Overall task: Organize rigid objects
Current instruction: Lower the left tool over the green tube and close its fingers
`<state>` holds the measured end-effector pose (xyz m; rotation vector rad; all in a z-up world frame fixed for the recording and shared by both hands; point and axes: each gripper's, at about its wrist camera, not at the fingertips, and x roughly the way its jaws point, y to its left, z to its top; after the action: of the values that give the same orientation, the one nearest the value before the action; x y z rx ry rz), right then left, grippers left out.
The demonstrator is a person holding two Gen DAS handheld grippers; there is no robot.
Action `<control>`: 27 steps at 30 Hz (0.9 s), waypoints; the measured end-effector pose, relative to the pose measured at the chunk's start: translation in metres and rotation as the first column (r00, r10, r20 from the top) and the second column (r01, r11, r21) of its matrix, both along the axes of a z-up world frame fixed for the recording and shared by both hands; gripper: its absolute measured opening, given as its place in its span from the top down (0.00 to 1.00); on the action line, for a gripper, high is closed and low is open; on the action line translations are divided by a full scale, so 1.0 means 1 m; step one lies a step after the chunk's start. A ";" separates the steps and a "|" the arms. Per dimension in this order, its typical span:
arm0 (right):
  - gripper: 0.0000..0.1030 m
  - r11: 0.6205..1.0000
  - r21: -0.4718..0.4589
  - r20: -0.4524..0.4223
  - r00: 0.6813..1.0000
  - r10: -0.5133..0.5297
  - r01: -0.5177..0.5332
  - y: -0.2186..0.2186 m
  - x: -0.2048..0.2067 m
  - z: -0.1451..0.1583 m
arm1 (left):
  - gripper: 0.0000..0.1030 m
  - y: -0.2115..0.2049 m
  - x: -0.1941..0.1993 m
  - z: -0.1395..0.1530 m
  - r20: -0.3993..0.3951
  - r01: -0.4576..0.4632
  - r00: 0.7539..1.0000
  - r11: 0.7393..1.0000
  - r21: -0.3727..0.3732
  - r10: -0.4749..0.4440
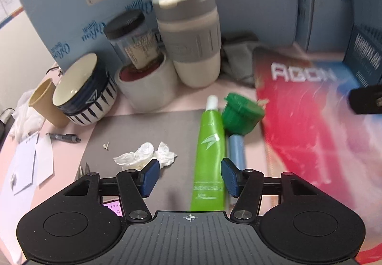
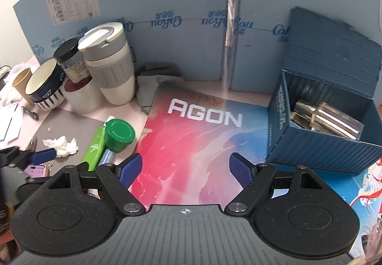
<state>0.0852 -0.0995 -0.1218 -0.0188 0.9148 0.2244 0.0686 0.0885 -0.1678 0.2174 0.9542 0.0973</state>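
A green tube (image 1: 210, 152) lies on a grey mat (image 1: 143, 131), its lower end between the fingers of my open, empty left gripper (image 1: 189, 177). A green lidded jar (image 1: 241, 114) and a light blue stick (image 1: 237, 150) lie just right of the tube. In the right wrist view the tube (image 2: 94, 148) and the jar (image 2: 118, 133) lie left of the red AGON mousepad (image 2: 191, 145). My right gripper (image 2: 185, 169) is open and empty above the mousepad. An open blue container box (image 2: 322, 121) holds shiny metal items.
A grey travel mug (image 1: 193, 35), a dark-lidded jar (image 1: 131, 33) standing in a tape roll (image 1: 148, 86), a striped bowl (image 1: 83, 90) and a paper cup (image 1: 45, 100) stand at the back left. Crumpled tissue (image 1: 145, 155), a pen (image 1: 64, 137) and papers (image 1: 26, 164) lie left. A blue board (image 2: 167, 14) walls the back.
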 end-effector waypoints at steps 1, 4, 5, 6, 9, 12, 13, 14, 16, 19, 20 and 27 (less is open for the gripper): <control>0.22 1.000 -0.001 -0.002 1.000 0.005 -0.005 0.001 0.001 -0.001 | 0.47 0.001 0.002 -0.002 -0.009 0.002 1.000 1.000 -0.010 -0.002; 0.22 1.000 -0.004 -0.010 1.000 0.009 -0.009 0.004 0.003 -0.003 | 0.47 0.001 0.005 -0.007 -0.015 0.020 1.000 1.000 -0.021 -0.020; 0.22 1.000 -0.004 -0.016 1.000 0.009 -0.009 0.005 0.005 -0.005 | 0.47 0.000 0.007 -0.009 -0.023 0.023 0.999 0.999 -0.026 -0.024; 0.22 1.000 -0.003 -0.023 1.000 0.011 -0.011 0.005 0.006 -0.006 | 0.47 0.000 0.009 -0.011 -0.029 0.027 0.999 0.999 -0.029 -0.028; 0.22 1.000 -0.003 -0.034 0.999 0.016 -0.016 0.007 0.008 -0.010 | 0.52 0.000 0.015 -0.018 -0.057 0.026 0.998 0.998 -0.052 -0.029; 0.22 1.000 -0.005 -0.037 0.999 0.017 -0.017 0.007 0.009 -0.011 | 0.52 -0.001 0.018 -0.019 -0.059 0.016 0.998 0.997 -0.082 -0.021; 0.22 1.000 -0.004 -0.040 0.999 0.016 -0.016 0.007 0.009 -0.012 | 0.54 0.000 0.020 -0.019 -0.065 0.010 0.998 0.995 -0.102 -0.017; 0.22 1.000 -0.003 -0.043 0.999 0.014 -0.015 0.006 0.010 -0.013 | 0.56 0.002 0.021 -0.019 -0.075 0.001 0.997 0.991 -0.137 -0.011; 0.22 1.000 -0.002 -0.049 0.999 0.013 -0.013 0.006 0.011 -0.014 | 0.60 0.005 0.023 -0.020 -0.092 -0.017 0.996 0.983 -0.183 0.000; 0.21 1.000 -0.002 -0.052 0.999 0.013 -0.013 0.006 0.012 -0.015 | 0.63 0.004 0.023 -0.020 -0.101 -0.020 0.995 0.980 -0.200 -0.001; 0.21 1.000 -0.002 -0.053 0.998 0.014 -0.014 0.006 0.012 -0.015 | 0.64 0.004 0.024 -0.020 -0.104 -0.020 0.995 0.979 -0.204 -0.002; 0.21 1.000 0.001 -0.054 0.999 0.007 -0.007 0.006 0.010 -0.014 | 0.71 0.008 0.023 -0.015 -0.119 -0.035 0.993 0.966 -0.255 0.005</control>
<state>0.0953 -0.0936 -0.1355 -0.0157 0.9689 0.2328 0.0920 0.0967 -0.1831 -0.0263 1.0757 -0.0210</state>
